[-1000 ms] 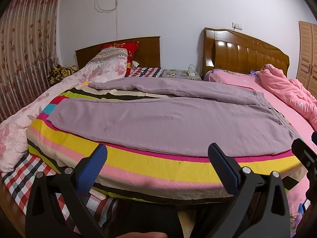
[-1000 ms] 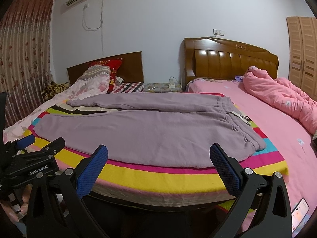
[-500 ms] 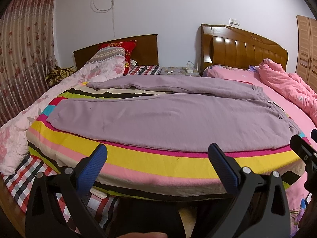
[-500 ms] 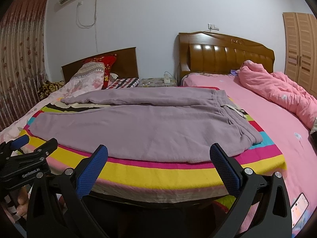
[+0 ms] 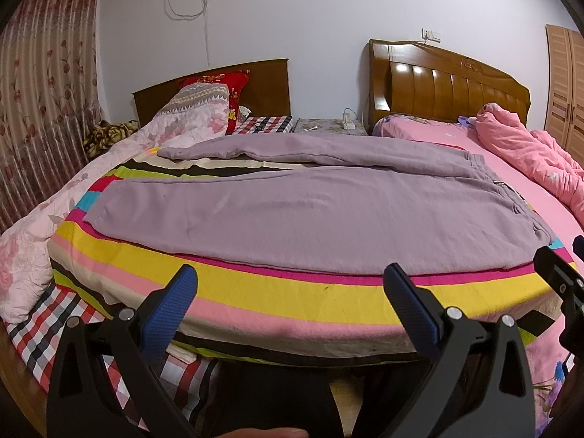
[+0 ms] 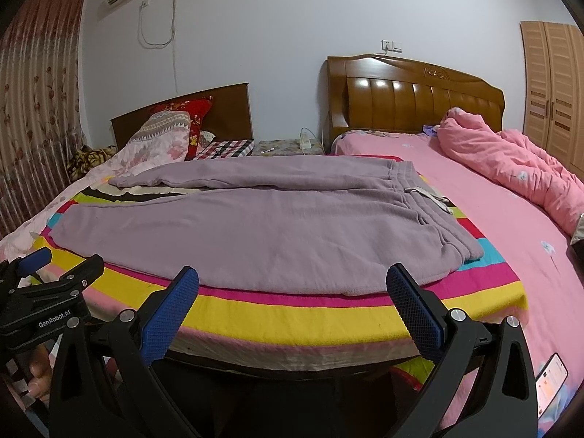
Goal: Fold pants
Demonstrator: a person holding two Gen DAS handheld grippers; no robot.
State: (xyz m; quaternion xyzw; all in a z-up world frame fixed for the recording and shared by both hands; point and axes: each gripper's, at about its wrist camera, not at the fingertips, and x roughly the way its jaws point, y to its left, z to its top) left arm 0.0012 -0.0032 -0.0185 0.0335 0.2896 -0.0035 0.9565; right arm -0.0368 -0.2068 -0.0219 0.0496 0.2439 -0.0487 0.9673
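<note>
The lilac pants (image 5: 310, 211) lie flat across the striped blanket (image 5: 292, 292), waistband right. Both the left gripper (image 5: 290, 284) and right gripper (image 6: 292, 284) hover near, fingers spread, empty. The left one's body reads "GenRobot.AI".

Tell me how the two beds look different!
The left bed has a plain, flat, dark headboard; the right bed has a taller, shiny, carved one. The left bed has a flowery quilt and a red pillow; the right bed has a plain pink sheet with a bunched pink blanket. Both are wooden and stand against the same white wall, and the purple pants on the striped blanket lie across both.
</note>
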